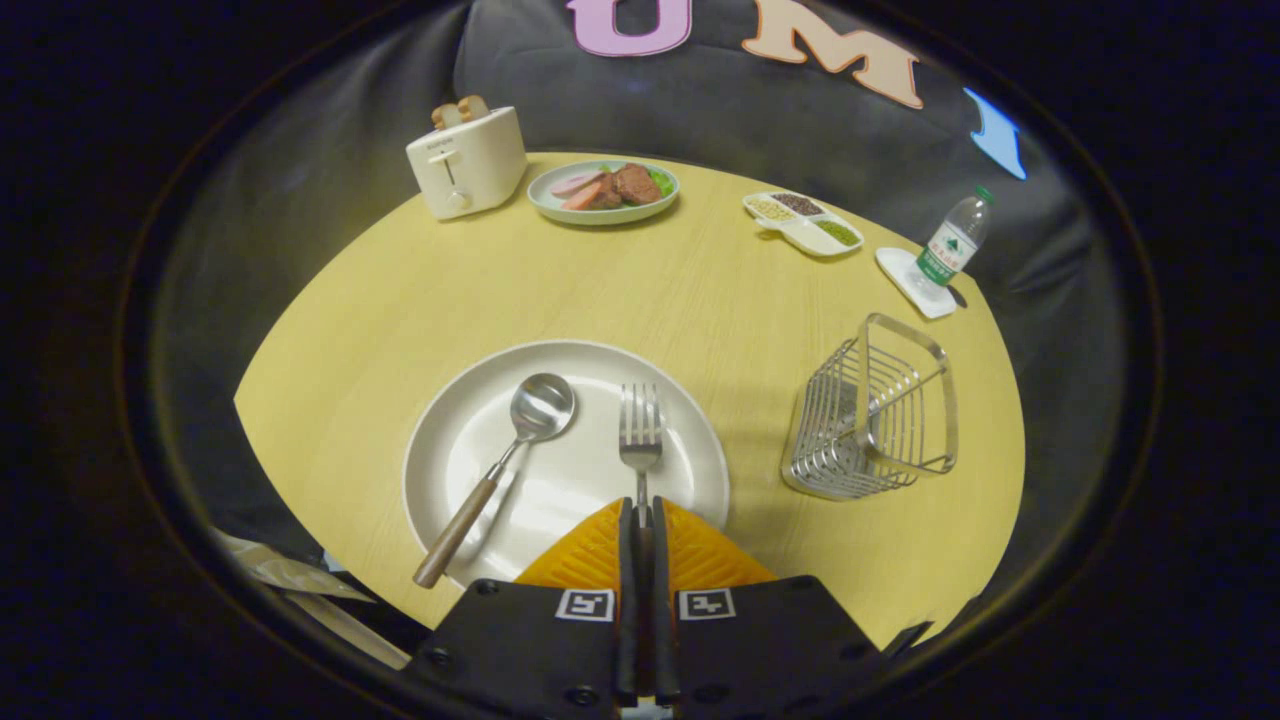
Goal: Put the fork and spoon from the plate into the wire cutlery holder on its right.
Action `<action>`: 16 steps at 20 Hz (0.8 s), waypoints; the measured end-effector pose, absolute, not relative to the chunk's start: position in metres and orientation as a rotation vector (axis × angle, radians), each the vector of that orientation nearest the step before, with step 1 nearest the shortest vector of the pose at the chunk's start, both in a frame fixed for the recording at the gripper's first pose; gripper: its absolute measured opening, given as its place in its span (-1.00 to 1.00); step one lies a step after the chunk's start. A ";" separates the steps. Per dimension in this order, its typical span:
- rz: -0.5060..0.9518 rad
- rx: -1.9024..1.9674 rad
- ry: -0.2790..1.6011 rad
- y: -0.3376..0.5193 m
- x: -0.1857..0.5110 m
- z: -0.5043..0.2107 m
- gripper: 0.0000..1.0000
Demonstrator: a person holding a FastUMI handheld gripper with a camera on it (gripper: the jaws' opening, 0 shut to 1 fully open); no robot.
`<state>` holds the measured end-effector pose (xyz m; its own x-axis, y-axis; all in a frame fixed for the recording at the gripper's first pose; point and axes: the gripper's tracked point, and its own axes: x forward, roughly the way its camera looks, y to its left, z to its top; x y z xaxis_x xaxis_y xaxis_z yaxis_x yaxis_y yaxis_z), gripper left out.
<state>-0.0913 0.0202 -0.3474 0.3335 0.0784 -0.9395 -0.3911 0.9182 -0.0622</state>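
A white plate [690,440] lies on the yellow table just ahead of my fingers. On it rests a spoon [500,470] with a wooden handle, its bowl pointing away, left of the fork [640,430]. The fork's tines point away and its handle runs back between my fingers. My gripper [641,515] is shut on the fork's handle, both fingers pressed against it over the plate's near rim. The wire cutlery holder [875,410] stands upright and empty on the table to the right of the plate.
At the far side stand a white toaster [467,160] with bread, a plate of food [603,190] and a divided dish of grains [803,222]. A water bottle [955,243] stands on a white coaster beyond the holder. Bare table lies between plate and holder.
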 end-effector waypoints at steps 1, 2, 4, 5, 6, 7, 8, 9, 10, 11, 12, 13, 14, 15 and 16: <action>0.326 -0.309 1.210 0.020 -0.094 -0.349 -0.81; 0.335 -0.320 1.224 0.020 -0.097 -0.350 -0.81; 0.351 -0.333 1.244 0.020 -0.102 -0.349 -0.81; 0.357 -0.325 1.249 0.021 -0.102 -0.346 -0.81; 0.363 -0.311 1.253 0.023 -0.101 -0.343 -0.81; 0.362 -0.302 1.251 0.021 -0.098 -0.338 -0.81; 0.361 -0.302 1.247 0.019 -0.093 -0.332 -0.81; 0.359 -0.301 1.239 0.017 -0.088 -0.328 -0.81; 0.356 -0.297 1.232 0.015 -0.085 -0.323 -0.81; 0.356 -0.291 1.226 0.014 -0.080 -0.318 -0.81; 0.353 -0.288 1.220 0.011 -0.076 -0.313 -0.81; 0.348 -0.289 1.215 0.008 -0.071 -0.308 -0.81; 0.347 -0.289 1.210 0.006 -0.069 -0.304 -0.81; 0.343 -0.285 1.205 0.003 -0.066 -0.300 -0.81; 0.337 -0.281 1.204 -0.002 -0.063 -0.297 -0.81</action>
